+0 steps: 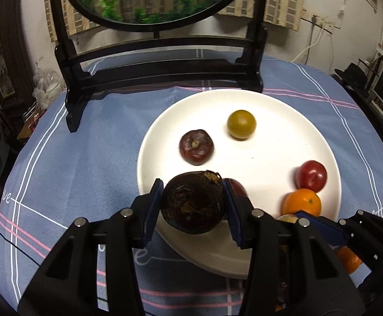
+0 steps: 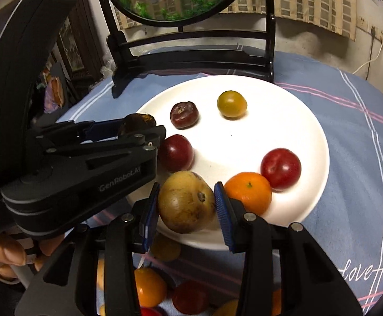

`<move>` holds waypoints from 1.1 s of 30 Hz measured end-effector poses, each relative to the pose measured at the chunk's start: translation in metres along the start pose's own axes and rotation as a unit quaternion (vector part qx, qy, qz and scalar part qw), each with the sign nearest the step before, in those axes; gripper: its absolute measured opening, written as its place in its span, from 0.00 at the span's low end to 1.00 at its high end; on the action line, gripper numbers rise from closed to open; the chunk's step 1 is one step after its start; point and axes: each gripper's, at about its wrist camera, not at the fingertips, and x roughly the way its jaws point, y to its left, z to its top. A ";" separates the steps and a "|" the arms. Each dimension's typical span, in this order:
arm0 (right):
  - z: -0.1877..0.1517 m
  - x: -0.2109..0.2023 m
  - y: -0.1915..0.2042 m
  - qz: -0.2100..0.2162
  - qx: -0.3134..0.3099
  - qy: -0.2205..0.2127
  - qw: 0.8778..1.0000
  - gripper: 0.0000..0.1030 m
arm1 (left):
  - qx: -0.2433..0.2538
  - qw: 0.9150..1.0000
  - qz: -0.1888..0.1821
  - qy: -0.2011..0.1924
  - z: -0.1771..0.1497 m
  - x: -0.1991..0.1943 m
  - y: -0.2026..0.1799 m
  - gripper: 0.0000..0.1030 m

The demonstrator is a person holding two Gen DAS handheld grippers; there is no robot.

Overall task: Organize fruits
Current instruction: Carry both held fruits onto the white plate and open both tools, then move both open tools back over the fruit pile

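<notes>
— Plate (image 2: 307,121) count?
— Five on it already: dark chestnut-like fruit (image 2: 184,114), green-yellow ball (image 2: 231,104), dark plum (image 2: 177,152), red plum (image 2: 280,168), orange (image 2: 248,193).
— And the left gripper (image 1: 193,202)?
— Pinching a dark, rough-skinned fruit (image 1: 192,202) between both pads, over the plate's near-left rim. Not set down yet, by the look of it.
— Right gripper (image 2: 186,205)?
— Clamped on a brownish-yellow fruit (image 2: 187,201), at the plate's near edge, just beside the orange. Touching the plate or hovering: cannot tell.
— So two more about to land?
— Likely. Room enough in the middle and along the far right of the plate.
— Anything left off the plate?
— Yes. Below the right gripper, on the blue cloth (image 2: 349,137): another orange (image 2: 149,287), a red fruit (image 2: 190,297), a yellowish one (image 2: 165,250), plus bits of more, partly hidden by the fingers.
— Roughly halfway, then?
— About that, as a guess. Full pile size hidden, so hard to say closer.
— Risk?
— Round fruit rolling once released; crowding near the orange.
</notes>
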 end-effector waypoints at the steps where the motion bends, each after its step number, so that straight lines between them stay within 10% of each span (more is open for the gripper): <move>1: 0.002 0.002 0.002 -0.011 -0.005 0.004 1.000 0.49 | -0.005 1.000 0.001 -0.005 0.001 -0.002 0.002 0.48; 4: 0.002 -0.007 0.003 -0.022 -0.008 -0.022 0.999 0.65 | -0.017 0.999 0.013 -0.037 0.004 -0.017 0.008 0.76; 20: -0.067 -0.116 -0.056 -0.001 0.099 -0.083 0.992 0.65 | -0.009 0.997 -0.028 -0.064 -0.059 -0.099 0.005 0.88; 33: -0.121 -0.123 -0.058 -0.013 0.103 -0.071 0.992 0.66 | 0.009 0.999 -0.034 -0.040 -0.121 -0.105 -0.005 0.89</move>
